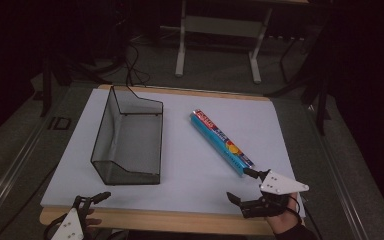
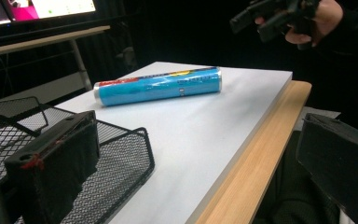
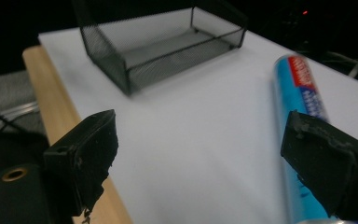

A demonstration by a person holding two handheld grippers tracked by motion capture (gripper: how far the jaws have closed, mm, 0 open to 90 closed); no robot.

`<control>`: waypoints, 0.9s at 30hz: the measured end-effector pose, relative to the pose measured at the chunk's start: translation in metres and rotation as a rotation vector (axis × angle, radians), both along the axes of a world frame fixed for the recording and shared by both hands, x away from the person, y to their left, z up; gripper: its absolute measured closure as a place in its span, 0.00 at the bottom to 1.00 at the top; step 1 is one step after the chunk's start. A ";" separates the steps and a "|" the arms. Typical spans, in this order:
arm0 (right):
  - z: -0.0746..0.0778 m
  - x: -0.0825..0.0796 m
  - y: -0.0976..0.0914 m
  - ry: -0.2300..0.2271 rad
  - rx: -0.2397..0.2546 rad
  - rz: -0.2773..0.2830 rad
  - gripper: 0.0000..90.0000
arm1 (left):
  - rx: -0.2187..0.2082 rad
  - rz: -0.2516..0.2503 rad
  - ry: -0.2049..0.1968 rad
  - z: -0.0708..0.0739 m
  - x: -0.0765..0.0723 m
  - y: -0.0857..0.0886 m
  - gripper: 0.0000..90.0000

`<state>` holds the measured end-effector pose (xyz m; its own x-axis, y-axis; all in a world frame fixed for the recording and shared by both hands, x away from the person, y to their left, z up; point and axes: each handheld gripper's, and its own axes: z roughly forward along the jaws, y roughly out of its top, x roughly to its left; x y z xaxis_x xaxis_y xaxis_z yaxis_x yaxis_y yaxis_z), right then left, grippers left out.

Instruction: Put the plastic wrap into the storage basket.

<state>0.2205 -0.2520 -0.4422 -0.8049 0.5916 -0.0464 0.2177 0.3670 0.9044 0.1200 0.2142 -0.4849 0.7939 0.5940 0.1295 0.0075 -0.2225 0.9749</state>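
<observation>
Blue tube (image 1: 222,143) lying flat on the white table top (image 1: 190,165), right of centre, running diagonally from far-left to near-right. Near end of it touching, or all but touching, the far jaw of the right gripper (image 1: 244,186); cannot tell which from above. Other jaw of that gripper well to the left of the tube, over bare table near the front edge. Jaws spread wide, nothing clamped, tube not between them but just off the far-right jaw. In the right gripper view, tube (image 3: 303,116) passing behind the right-hand jaw, most of its length stretching away beyond it, gap between the 2 jaws showing bare white surface.

Left gripper (image 1: 92,199) at the near-left corner, over the wooden front edge (image 1: 155,220), well apart from the tube. Its 2 jaws wide apart in the left gripper view, released, holding nothing; tube (image 2: 158,86) far across the table there, lying on its side.

Black wire mesh basket (image 1: 127,135) standing left of centre, between left gripper and tube, apart from both, just beyond the left gripper's jaws.
</observation>
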 end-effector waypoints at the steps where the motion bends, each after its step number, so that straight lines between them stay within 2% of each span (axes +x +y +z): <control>1: 0.003 0.001 0.000 -0.002 0.001 0.001 0.12 | 0.002 -0.001 -0.001 0.000 0.000 -0.001 0.00; 5: 0.017 0.003 0.002 -0.046 -0.006 -0.005 0.12 | 0.004 -0.013 -0.003 0.000 -0.001 -0.003 0.00; 7: 0.017 0.003 0.002 -0.046 -0.006 -0.005 0.12 | 0.004 -0.014 -0.003 0.000 -0.001 -0.003 0.00; 11: 0.029 0.015 0.003 -0.074 0.032 0.008 0.12 | 0.001 -0.019 -0.005 0.000 -0.002 -0.003 0.00; 13: 0.029 0.015 0.003 -0.074 0.032 0.008 0.12 | 0.001 -0.019 -0.007 0.000 -0.002 -0.004 0.00; 14: 0.034 0.023 0.004 -0.107 0.027 0.003 0.15 | 0.002 -0.022 -0.008 0.000 -0.003 -0.004 0.00; 18: 0.040 0.032 0.006 -0.107 0.041 0.014 0.15 | 0.007 -0.024 -0.014 0.000 -0.003 -0.005 0.00; 19: 0.044 0.037 0.009 -0.116 0.019 0.014 0.15 | 0.007 -0.024 -0.014 0.000 -0.003 -0.005 0.00; 24: 0.049 0.049 0.014 -0.106 -0.004 0.042 0.19 | 0.004 -0.028 -0.016 0.001 -0.004 -0.004 0.00; 25: 0.050 0.053 0.016 -0.091 -0.012 0.049 0.19 | 0.004 -0.029 -0.016 0.001 -0.003 -0.005 0.00; 27: 0.051 0.059 0.019 -0.094 -0.030 0.038 0.19 | 0.005 -0.029 -0.017 0.000 -0.004 -0.005 0.00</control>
<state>0.2800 -0.2335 -0.3912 -0.8182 0.5576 -0.1397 0.1177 0.4005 0.9087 0.1164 0.2093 -0.4845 0.8087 0.5698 0.1461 -0.0157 -0.2274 0.9737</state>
